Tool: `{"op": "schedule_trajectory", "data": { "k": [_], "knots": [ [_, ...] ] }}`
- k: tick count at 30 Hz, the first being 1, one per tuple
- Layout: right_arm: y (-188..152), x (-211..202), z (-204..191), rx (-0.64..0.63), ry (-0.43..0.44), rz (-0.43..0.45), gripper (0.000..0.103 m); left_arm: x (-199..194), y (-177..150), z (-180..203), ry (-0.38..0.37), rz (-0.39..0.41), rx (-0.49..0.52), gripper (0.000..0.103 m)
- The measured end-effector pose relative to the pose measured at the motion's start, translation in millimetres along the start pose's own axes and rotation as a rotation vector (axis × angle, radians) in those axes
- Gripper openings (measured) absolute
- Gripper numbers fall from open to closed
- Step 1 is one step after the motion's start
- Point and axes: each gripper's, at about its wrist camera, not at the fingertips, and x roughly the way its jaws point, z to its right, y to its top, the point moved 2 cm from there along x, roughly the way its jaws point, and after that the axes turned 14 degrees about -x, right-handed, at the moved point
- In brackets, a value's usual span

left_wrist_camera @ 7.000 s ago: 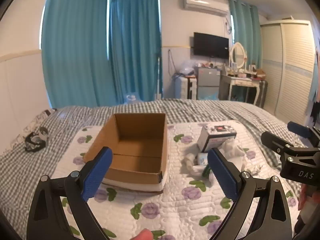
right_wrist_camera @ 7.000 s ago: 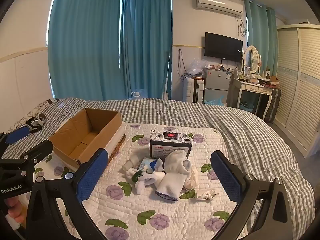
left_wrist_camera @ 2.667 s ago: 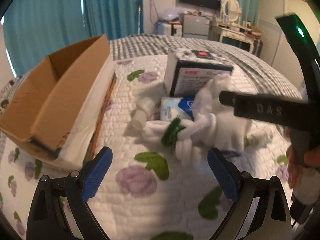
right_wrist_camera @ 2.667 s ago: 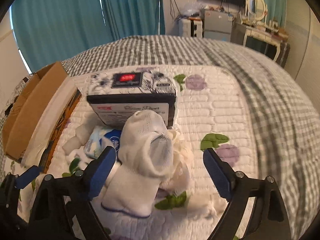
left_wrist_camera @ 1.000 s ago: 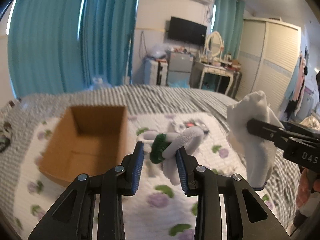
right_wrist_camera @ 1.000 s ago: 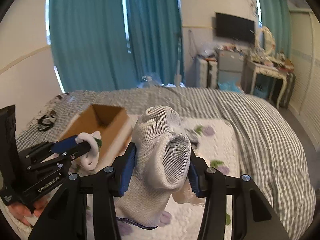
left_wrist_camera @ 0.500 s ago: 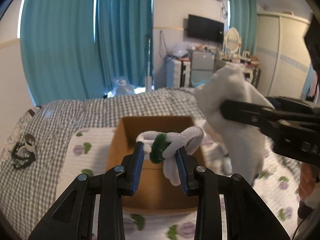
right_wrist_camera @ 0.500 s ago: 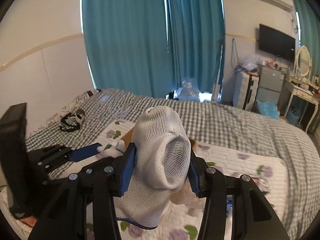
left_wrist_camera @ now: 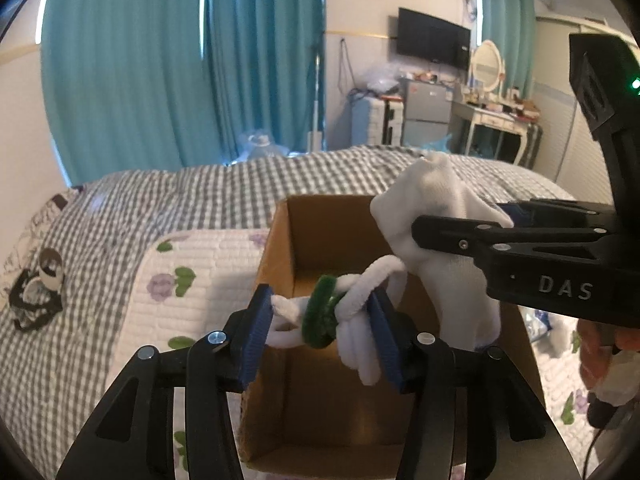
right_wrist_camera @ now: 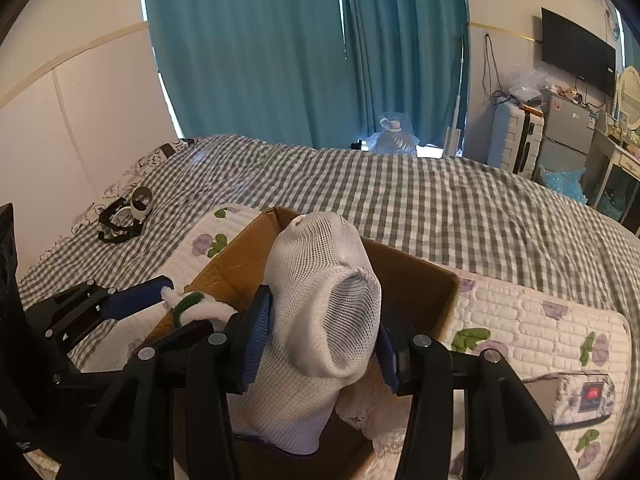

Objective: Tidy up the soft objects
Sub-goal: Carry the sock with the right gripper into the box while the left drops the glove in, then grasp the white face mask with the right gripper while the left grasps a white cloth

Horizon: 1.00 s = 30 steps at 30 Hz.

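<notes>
Hovering over cardboard box [left_wrist_camera: 320, 408]: left gripper [left_wrist_camera: 322, 334] clamped white-green plush [left_wrist_camera: 340, 308], right gripper [right_wrist_camera: 322, 346] clamped white sock [right_wrist_camera: 320, 320].

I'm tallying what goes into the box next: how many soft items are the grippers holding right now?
2: a white-and-green fuzzy bundle in the left gripper, a white mesh sock in the right gripper, both over the cardboard box. More may be hidden.

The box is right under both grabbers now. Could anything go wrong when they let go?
Maybe. The white sock in the right gripper hangs near the cardboard box's wall, so it might drape over the edge. The fuzzy white and green bundle could snag on the left gripper's pads.
</notes>
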Motion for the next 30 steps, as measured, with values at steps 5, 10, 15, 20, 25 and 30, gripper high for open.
{"op": "schedule_trajectory", "data": {
  "k": [5,10,15,20,25,30],
  "knots": [
    [5.3,-15.5,5.5,0.054,-0.006,0.057,0.082,-15.7,4.2,4.2,0.001,0.023,-0.003,0.05],
    [15.7,-60.4,17.2,0.08,-0.049,0.104,0.086,-47.6,14.6,17.0,0.003,0.08,-0.005,0.073],
    [17.7,-127.3,27.8,0.057,-0.158,0.131,0.092,-86.6,26.5,40.4,-0.016,0.122,0.01,0.073],
    [8.6,-199.9,43.2,0.051,-0.234,0.172,0.095,-130.5,31.6,78.5,-0.041,0.182,0.04,0.073],
    [-10.8,-266.8,64.6,0.001,-0.32,0.153,0.099,-158.9,27.9,121.9,-0.099,0.207,0.022,0.091],
    [-55.8,-296.2,97.3,-0.021,-0.389,0.066,0.1,-163.3,13.5,171.4,-0.122,0.179,0.056,0.091]
  ]
}}
